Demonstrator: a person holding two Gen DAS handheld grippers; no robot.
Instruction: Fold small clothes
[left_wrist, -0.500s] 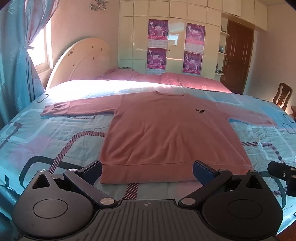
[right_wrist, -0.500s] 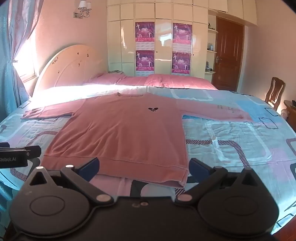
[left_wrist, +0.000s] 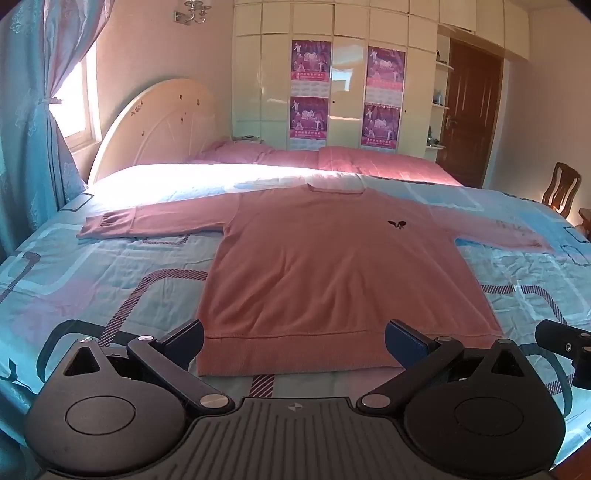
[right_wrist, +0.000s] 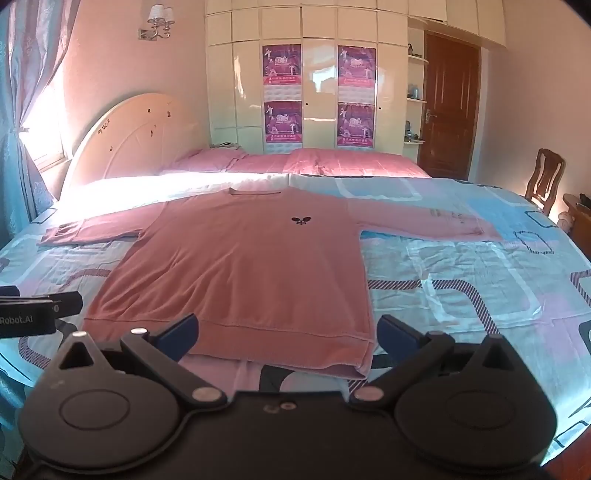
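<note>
One pink sweater (left_wrist: 343, 266) flat on bed (left_wrist: 110, 273); two tools (left_wrist: 293, 341) (right_wrist: 288, 334) spread wide.

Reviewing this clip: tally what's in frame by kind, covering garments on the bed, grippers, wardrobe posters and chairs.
Pink sweater: 1, spread flat on the bed
Grippers: 2, left gripper and right gripper, both open
Purple posters: 4
Wooden chair: 1
Total: 8
</note>
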